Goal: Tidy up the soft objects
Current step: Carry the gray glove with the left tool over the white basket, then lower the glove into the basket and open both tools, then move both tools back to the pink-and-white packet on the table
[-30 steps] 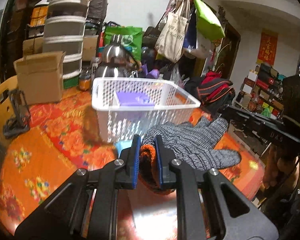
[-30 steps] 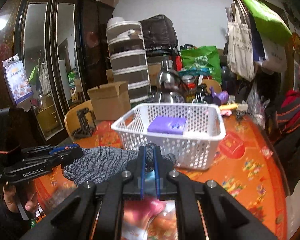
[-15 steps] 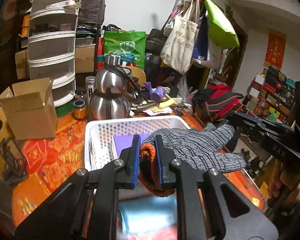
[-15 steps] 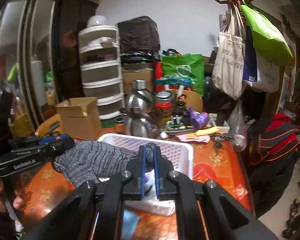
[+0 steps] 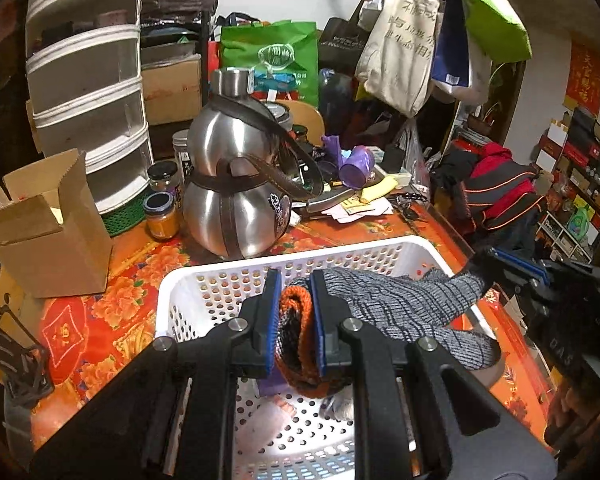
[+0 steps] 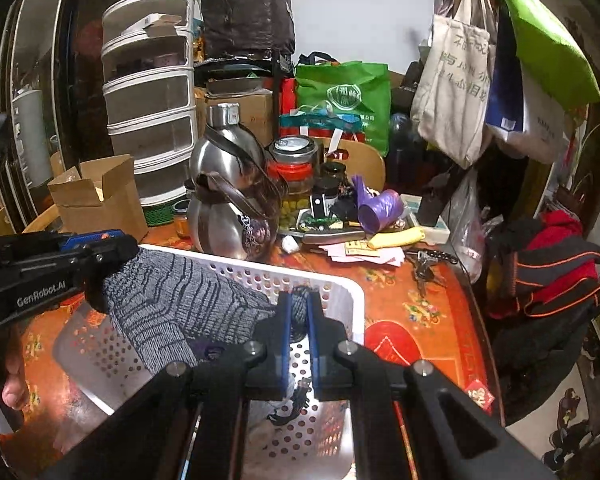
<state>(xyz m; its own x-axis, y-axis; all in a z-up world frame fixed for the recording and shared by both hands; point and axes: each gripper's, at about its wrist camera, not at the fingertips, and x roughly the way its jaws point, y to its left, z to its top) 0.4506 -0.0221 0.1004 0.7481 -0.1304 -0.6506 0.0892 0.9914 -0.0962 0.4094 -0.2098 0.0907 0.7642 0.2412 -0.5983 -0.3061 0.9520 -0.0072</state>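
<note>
Over the white perforated basket (image 5: 380, 254), a knitted glove (image 5: 396, 300) is hanging stretched between both tools. Its body is showing a grey and black marled knit, and its cuff is edged in orange ribbing. The left tool (image 5: 294, 320) is pinching that orange cuff between its blue pads, with the bunched knit bulging out below them. From there the glove is running toward 3 o'clock in the left wrist view, where the right tool (image 5: 500, 268) is gripping a fingertip end; one grey finger is drooping free at about 4 o'clock. In the right wrist view the right tool (image 6: 299, 316) is clenched on a thin dark strip of the glove (image 6: 188, 304), and the glove is spreading toward 9 o'clock to the left tool (image 6: 96, 264). Something purple is lying in the basket (image 6: 336, 280) beneath the glove, mostly hidden. Beyond the basket, at 12 o'clock on the red floral desk (image 5: 124, 280), a steel gourd-shaped flask (image 5: 236, 184) is standing, with a cardboard box (image 5: 44, 236) at 10 o'clock.
</note>
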